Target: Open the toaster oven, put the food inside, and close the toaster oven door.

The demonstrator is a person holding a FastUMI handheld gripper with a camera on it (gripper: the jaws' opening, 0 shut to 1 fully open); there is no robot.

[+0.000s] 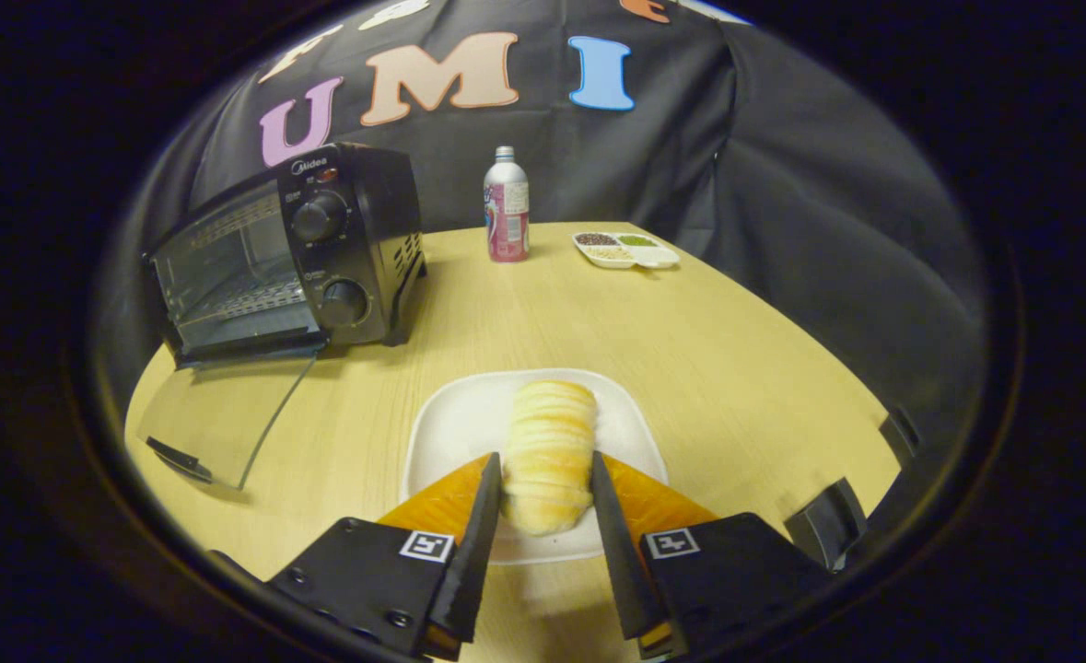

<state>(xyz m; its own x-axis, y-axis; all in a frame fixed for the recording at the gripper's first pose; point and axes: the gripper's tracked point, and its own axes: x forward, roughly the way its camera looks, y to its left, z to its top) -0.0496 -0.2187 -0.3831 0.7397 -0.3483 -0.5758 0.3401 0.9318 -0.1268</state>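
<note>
Bread roll (pixel 548 456) on plate (pixel 469 428), between claw (pixel 545 479) fingers.

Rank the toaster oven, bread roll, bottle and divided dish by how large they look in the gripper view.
1. toaster oven, door open
2. bread roll, between the gripper fingers, likely enlarged by nearness
3. bottle
4. divided dish; close to the bottle, so that order is unsure

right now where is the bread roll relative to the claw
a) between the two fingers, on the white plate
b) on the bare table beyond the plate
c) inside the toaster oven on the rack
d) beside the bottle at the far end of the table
a: the bread roll lies on the white plate between the fingers of the claw, which flank its sides; the toaster oven stands open, door down.
</note>
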